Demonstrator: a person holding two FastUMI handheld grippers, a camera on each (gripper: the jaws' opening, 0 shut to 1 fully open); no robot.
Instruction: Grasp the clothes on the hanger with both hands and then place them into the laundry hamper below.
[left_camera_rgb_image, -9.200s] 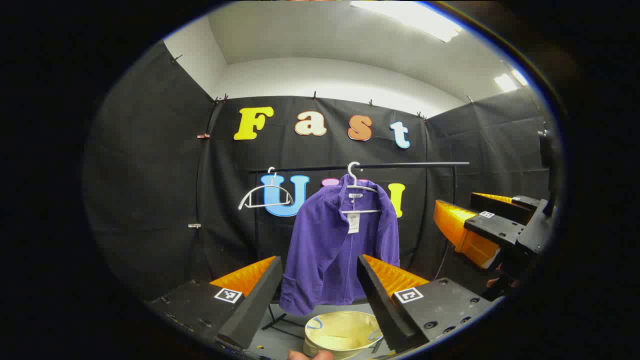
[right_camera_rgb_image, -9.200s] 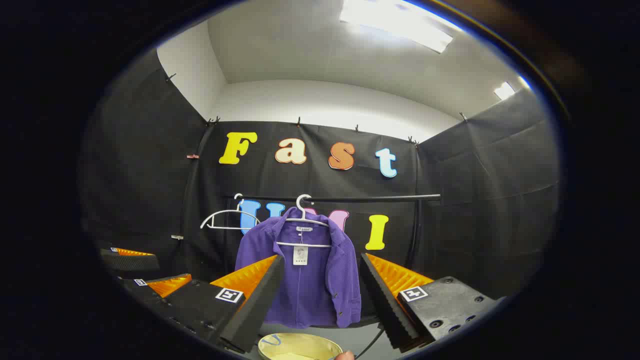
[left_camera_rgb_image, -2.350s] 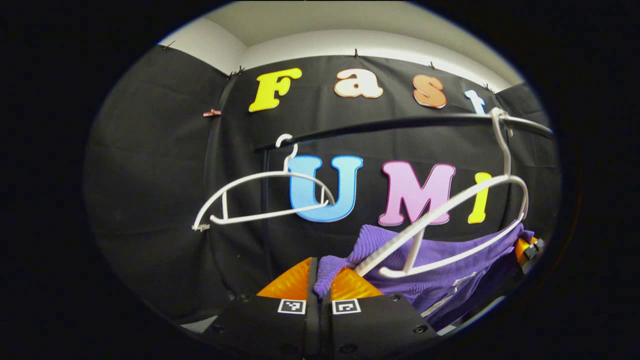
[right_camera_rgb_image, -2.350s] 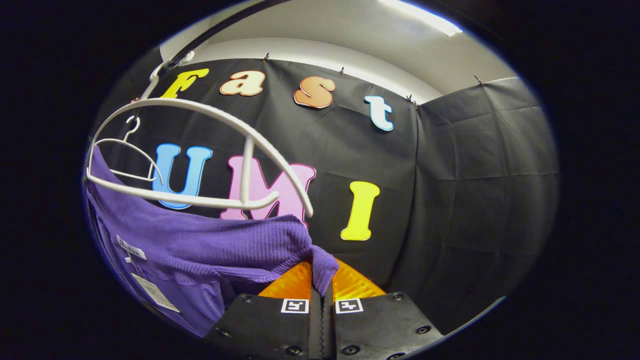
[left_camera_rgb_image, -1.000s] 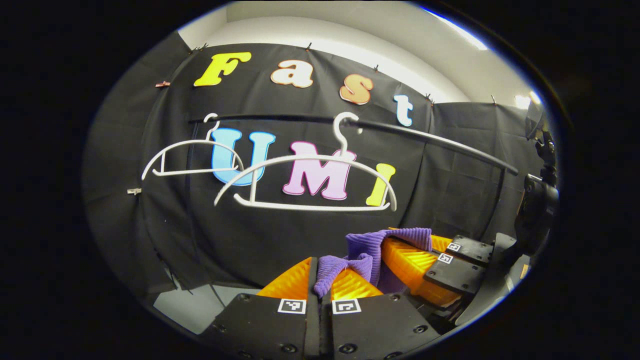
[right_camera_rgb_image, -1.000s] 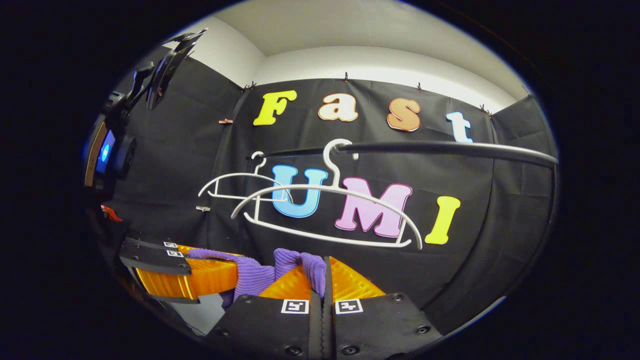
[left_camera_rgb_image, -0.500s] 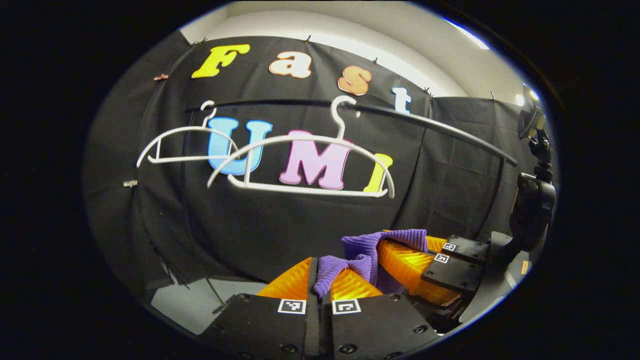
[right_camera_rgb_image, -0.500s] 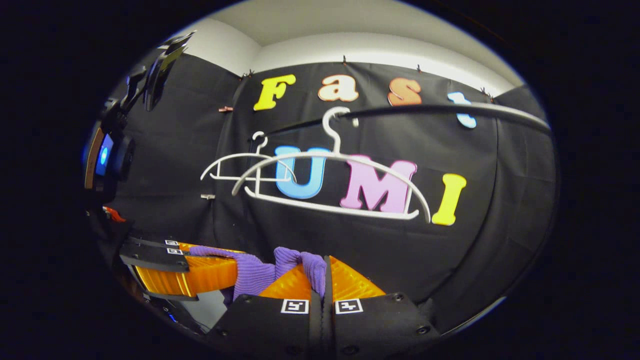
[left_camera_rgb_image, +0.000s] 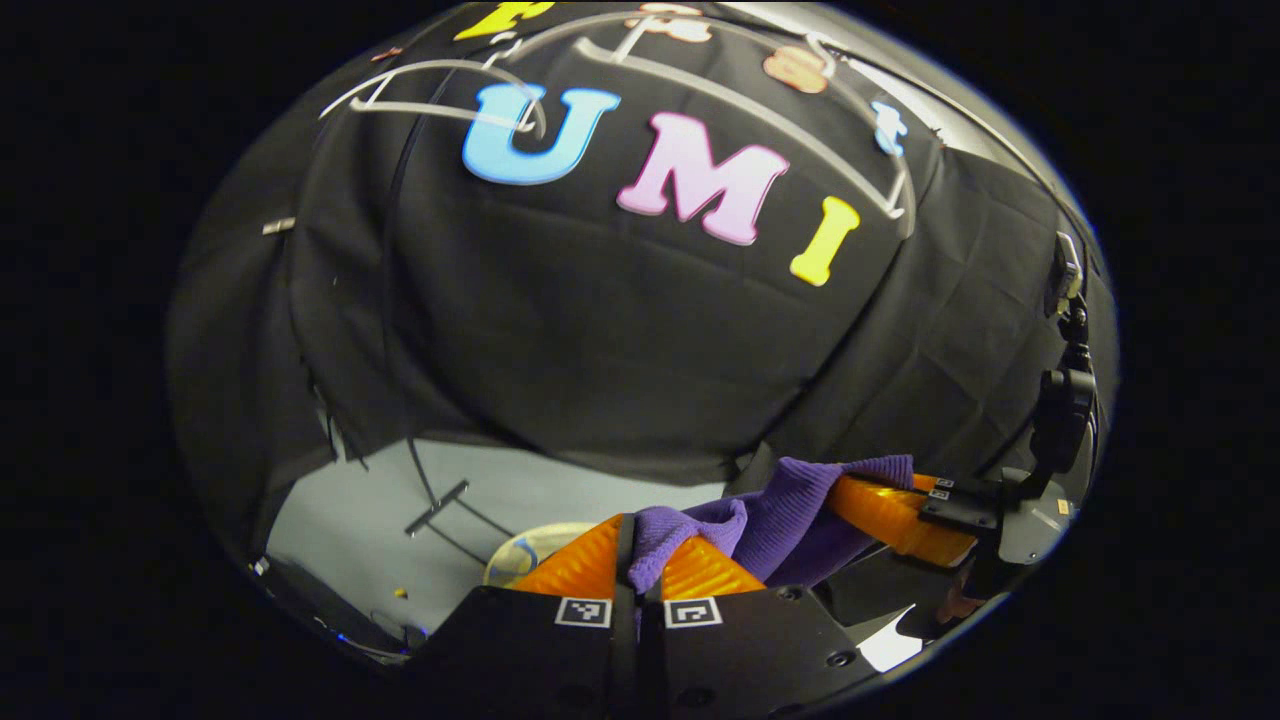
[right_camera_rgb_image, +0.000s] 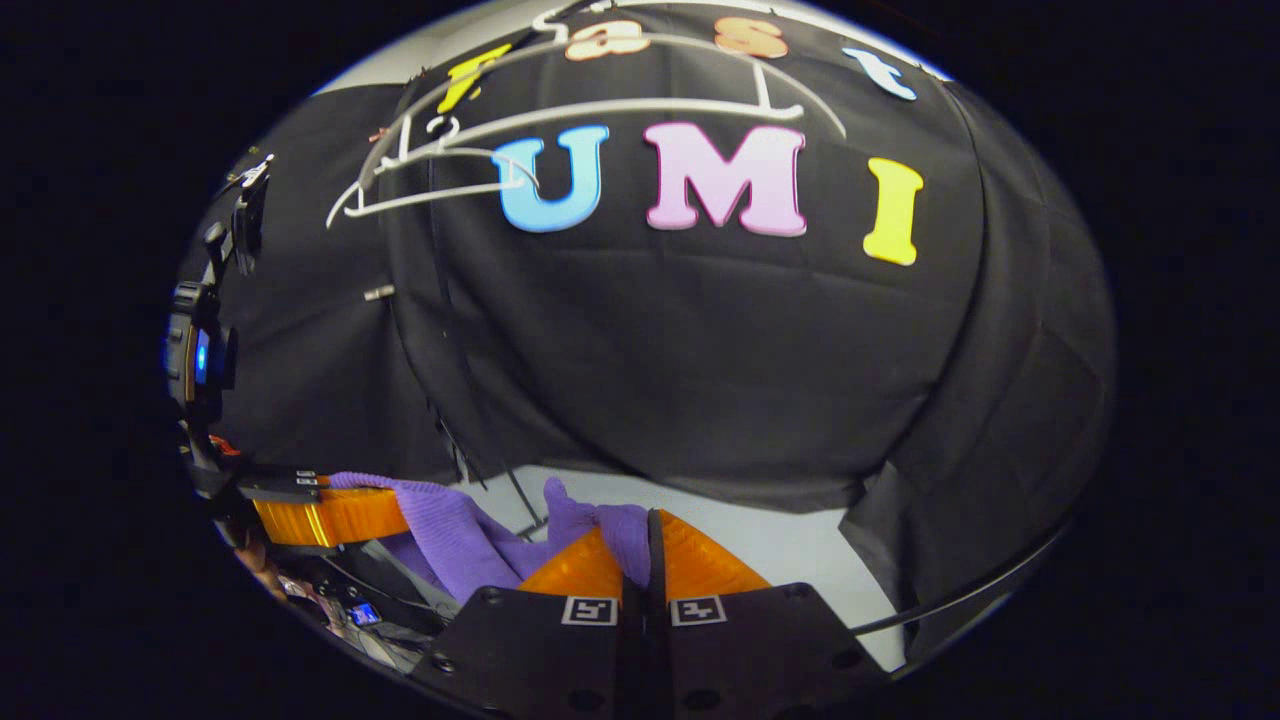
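The grey floor (left_camera_rgb_image: 360, 500) carries the pale laundry hamper (left_camera_rgb_image: 525, 555), partly visible beyond the left gripper's fingers. Two bare white hangers (right_camera_rgb_image: 600, 110) hang at the top. The purple garment (left_camera_rgb_image: 790, 500) spans both grippers, clear of the hamper. Left gripper (left_camera_rgb_image: 640, 560) and right gripper (right_camera_rgb_image: 648, 550) are each fully closed, pinching a fold.

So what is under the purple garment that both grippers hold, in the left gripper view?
Below the purple garment, part of the pale hamper's rim shows on the grey floor. The left gripper covers the rest of the hamper.
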